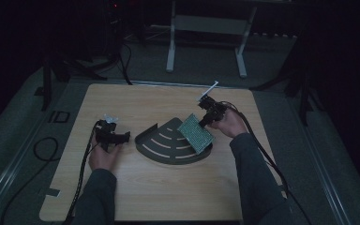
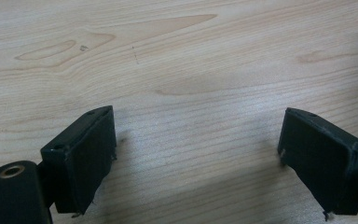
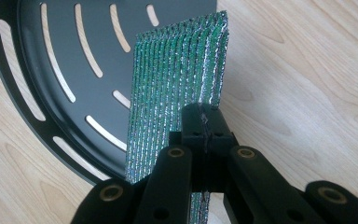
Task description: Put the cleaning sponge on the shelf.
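- Over the slotted dark tray [image 1: 161,149] at the tabletop [image 1: 168,197] centre, right tongs [image 3: 200,123] are clamped on a green sponge pad [image 3: 177,74], held tilted.
- Left tongs [image 2: 196,144] stand apart above bare wood, left of the tray.

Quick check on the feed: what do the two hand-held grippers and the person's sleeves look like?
Both the left hand-held gripper and right hand-held gripper are black, with blocky jaws, brass-ringed pivot holes and trailing black cables. The right carries a white-tipped top piece. The sleeves are dark grey.

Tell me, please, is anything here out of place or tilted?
Only the green scouring pad: it hangs tilted over the black slotted corner tray, pinched at one edge by the right gripper. Left gripper is open, empty.
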`<move>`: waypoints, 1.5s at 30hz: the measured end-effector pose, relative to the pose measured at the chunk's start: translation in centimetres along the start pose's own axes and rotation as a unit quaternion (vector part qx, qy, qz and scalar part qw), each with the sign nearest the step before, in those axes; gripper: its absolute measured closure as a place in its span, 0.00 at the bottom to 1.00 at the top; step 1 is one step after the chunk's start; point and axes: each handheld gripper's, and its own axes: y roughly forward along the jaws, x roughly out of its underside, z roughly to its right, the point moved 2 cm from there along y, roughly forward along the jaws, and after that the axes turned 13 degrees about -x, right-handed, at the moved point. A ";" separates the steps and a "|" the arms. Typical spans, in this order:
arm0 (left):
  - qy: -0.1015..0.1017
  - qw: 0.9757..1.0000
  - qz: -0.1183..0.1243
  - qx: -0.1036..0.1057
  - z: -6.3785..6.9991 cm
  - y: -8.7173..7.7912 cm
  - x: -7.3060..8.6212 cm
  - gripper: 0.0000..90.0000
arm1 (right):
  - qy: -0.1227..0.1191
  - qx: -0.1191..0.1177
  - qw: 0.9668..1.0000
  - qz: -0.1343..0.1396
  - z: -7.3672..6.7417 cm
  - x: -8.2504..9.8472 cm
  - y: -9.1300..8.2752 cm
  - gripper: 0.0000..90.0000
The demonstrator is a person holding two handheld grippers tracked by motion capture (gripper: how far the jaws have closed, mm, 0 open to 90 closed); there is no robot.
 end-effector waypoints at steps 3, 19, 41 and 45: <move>0.000 1.000 0.000 0.000 0.0 0.0 0.0 0.13 | -0.002 -0.001 1.000 -0.004 -0.2 0.0 0.4 1.00; -0.002 1.000 0.000 0.000 0.0 0.0 0.0 0.13 | -0.004 0.005 1.000 -0.027 -0.9 0.0 2.0 1.00; -0.001 1.000 0.000 0.000 0.0 0.0 0.0 0.13 | -0.006 0.028 0.999 -0.044 -0.9 0.0 3.4 1.00; 0.000 1.000 -0.001 0.000 0.0 0.0 0.0 0.13 | -0.005 0.032 0.998 -0.047 -0.9 0.0 3.6 0.99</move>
